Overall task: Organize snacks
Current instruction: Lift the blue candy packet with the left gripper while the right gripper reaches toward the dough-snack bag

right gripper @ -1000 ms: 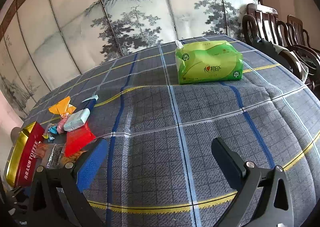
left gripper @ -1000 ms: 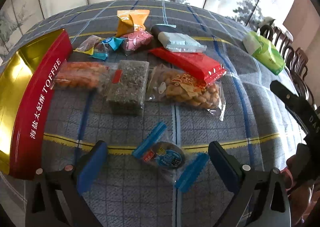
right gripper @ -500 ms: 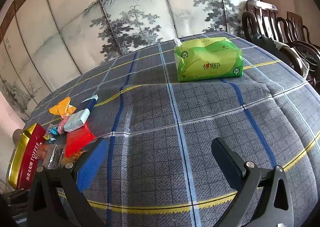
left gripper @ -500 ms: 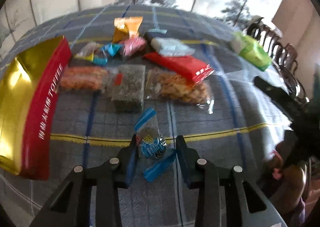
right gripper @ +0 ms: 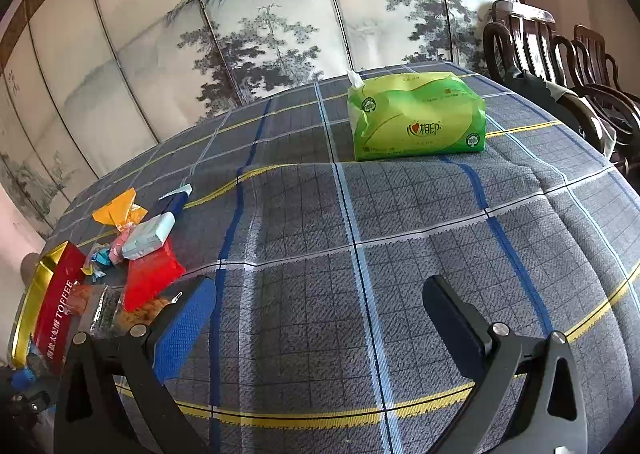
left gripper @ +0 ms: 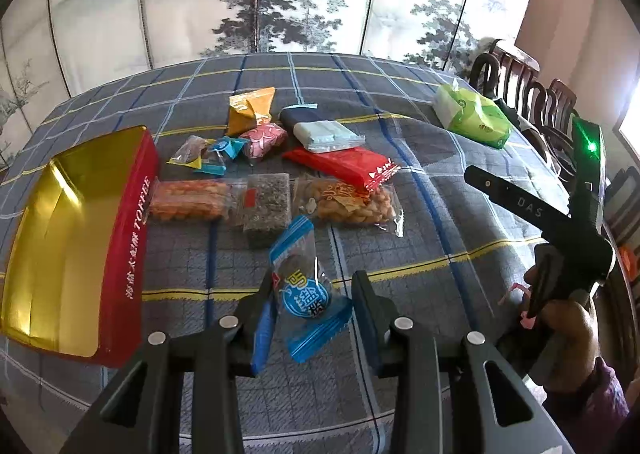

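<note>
My left gripper (left gripper: 312, 294) is shut on a blue-and-clear snack packet (left gripper: 304, 286) and holds it above the plaid tablecloth. An open red and gold toffee tin (left gripper: 76, 242) lies to its left. Beyond lie several snacks: an orange-filled bag (left gripper: 188, 199), a dark seed bag (left gripper: 266, 201), a peanut bag (left gripper: 348, 201), a red packet (left gripper: 344, 165), a light blue packet (left gripper: 326, 133), a pink packet (left gripper: 262, 139) and an orange packet (left gripper: 250, 109). My right gripper (right gripper: 320, 306) is open and empty over bare cloth; it also shows in the left wrist view (left gripper: 560, 221).
A green tissue pack (right gripper: 416, 113) stands at the far right of the table, also in the left wrist view (left gripper: 474, 119). Wooden chairs (right gripper: 560, 65) line the table's right side. A painted folding screen (right gripper: 260, 13) stands behind the table.
My left gripper closed on the blue snack packet and lifted it off the cloth, pulling back from the snacks. The right gripper stayed almost still and open.
</note>
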### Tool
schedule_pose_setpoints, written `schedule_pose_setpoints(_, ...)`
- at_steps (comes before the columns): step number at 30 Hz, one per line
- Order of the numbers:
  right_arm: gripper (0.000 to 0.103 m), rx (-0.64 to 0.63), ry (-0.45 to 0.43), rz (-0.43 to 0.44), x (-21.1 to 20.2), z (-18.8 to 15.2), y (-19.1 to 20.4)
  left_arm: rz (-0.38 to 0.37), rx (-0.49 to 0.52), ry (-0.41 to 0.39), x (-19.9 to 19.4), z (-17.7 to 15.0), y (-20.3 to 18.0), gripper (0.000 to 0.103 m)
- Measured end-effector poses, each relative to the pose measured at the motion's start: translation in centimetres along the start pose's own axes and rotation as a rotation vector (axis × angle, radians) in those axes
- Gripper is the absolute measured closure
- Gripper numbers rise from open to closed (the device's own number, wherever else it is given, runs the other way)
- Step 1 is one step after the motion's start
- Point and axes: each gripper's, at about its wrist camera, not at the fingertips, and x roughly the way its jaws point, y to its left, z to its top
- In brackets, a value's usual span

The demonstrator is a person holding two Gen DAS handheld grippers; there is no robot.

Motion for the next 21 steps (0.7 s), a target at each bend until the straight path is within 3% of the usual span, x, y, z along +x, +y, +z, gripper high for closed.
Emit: schedule_pose_setpoints(21, 0.000, -0.044, 0.024, -0.001, 0.2, 0.1, 0.6, 0.023, -0.066, -0.030, -2.3, 0.5, 3.1, 0.066)
